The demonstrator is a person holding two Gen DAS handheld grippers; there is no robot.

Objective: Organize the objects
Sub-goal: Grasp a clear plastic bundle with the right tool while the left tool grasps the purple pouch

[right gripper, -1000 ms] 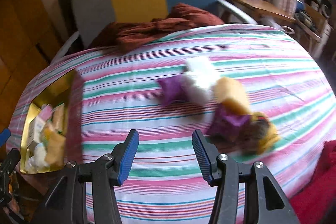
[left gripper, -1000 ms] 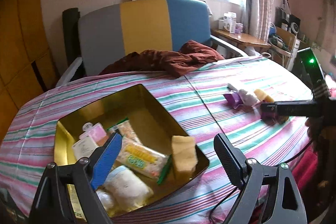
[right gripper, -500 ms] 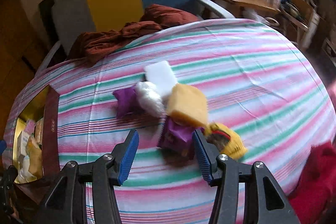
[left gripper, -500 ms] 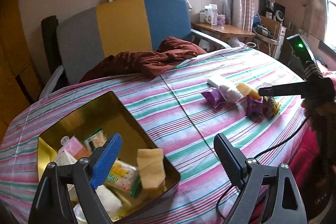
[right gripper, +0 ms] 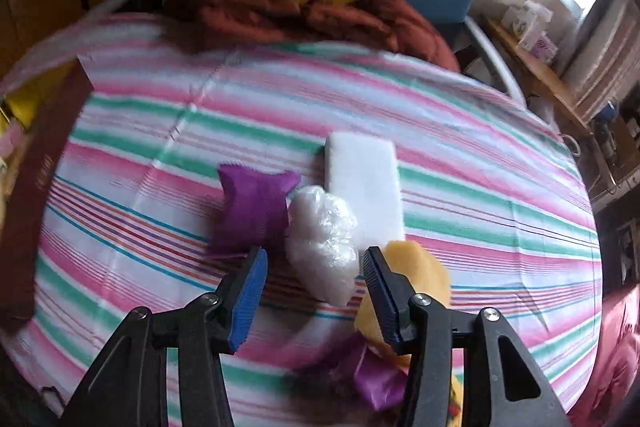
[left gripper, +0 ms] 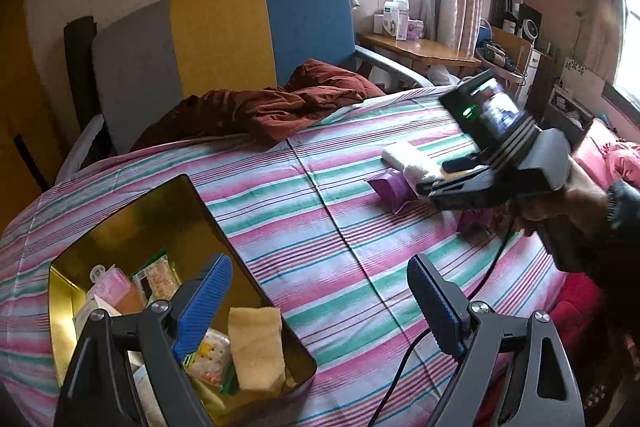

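Observation:
A gold tin (left gripper: 132,223) at the table's left holds several small packets and a yellow sponge (left gripper: 256,351). My left gripper (left gripper: 316,303) hovers open over the tin's near right corner, nothing between its fingers. On the striped cloth lie a purple packet (right gripper: 254,211), a clear plastic-wrapped bundle (right gripper: 322,241), a white block (right gripper: 362,183), a yellow sponge (right gripper: 416,279) and another purple packet (right gripper: 376,379). My right gripper (right gripper: 316,291) is low over them, its jaws closing, with the wrapped bundle between the pads but not pressed. In the left wrist view that right gripper (left gripper: 468,171) is held by a hand.
A dark red cloth (left gripper: 272,107) lies at the table's far edge before a grey, yellow and blue chair (left gripper: 224,39). A wooden side table (left gripper: 420,47) with boxes stands by the window. The tin's maroon wall (right gripper: 36,187) is at the far left.
My right gripper has dropped toward the pile and rolled; the wrapped bundle now sits between its fingers. My left gripper has drifted right, so the tin slides to the lower left.

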